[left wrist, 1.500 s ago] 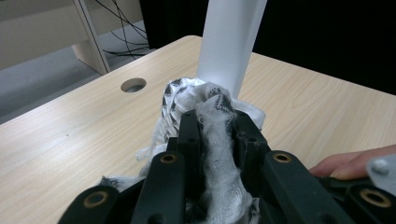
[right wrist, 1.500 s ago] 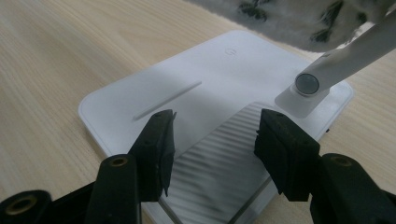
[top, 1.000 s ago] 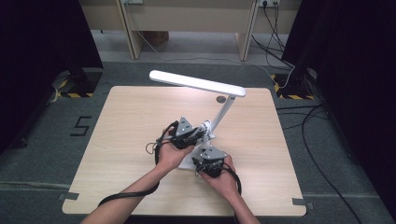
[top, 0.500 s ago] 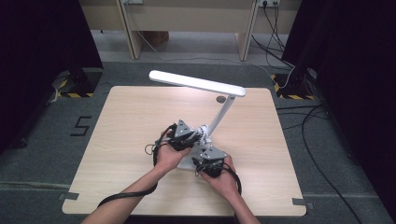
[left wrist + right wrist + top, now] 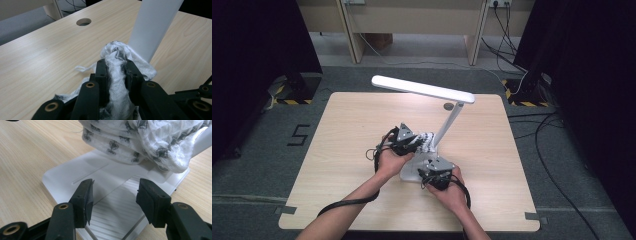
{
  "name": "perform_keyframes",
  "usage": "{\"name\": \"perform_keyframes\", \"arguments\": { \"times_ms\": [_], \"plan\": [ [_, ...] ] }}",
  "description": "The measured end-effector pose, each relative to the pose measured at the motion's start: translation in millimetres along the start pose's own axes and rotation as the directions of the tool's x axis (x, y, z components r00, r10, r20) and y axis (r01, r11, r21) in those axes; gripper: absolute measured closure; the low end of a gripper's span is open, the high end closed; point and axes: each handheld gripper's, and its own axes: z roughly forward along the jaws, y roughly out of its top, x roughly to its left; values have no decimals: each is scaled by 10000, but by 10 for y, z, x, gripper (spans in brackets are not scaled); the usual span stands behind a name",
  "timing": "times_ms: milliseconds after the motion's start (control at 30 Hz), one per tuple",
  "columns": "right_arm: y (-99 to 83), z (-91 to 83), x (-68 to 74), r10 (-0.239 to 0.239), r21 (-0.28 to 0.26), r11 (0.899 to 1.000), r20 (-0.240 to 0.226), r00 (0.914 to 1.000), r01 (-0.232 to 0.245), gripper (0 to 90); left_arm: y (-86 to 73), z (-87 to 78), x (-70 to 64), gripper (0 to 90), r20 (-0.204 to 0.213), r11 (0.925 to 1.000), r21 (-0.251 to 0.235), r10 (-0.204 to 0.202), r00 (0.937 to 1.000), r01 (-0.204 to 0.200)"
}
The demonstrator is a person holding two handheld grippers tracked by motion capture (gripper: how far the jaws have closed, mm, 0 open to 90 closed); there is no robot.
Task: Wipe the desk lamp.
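High view: a white lamp stands on the wooden tabletop, its base between the two hands. The left claw pinches a patterned white cloth, its jaws pressed on the bunched fabric, which lies against the foot of the lamp's stem. The right claw is spread, jaws apart just above the base, with the cloth beyond them.
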Motion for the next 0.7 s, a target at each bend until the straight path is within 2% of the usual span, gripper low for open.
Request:
{"name": "perform_keyframes", "arguments": {
  "times_ms": [333, 500, 700],
  "plan": [
    [0, 0, -1, -1, 1, 10000, -2, 10000, 1, 469, 54, 38, 49, 758, -87, 9997, -243, -13, 10000, 11],
    [-1, -1, 0, 6, 0, 10000, -2, 10000, -6, 469, -4, 126, 73, 758, 84, 9999, -11, -117, 9999, 117],
    [-1, 0, -3, -17, -26, 10000, -6, 10000, 17, 469, -44, 169, 106, 758, 102, 9993, 272, -276, 9996, 273]
  ]
}}
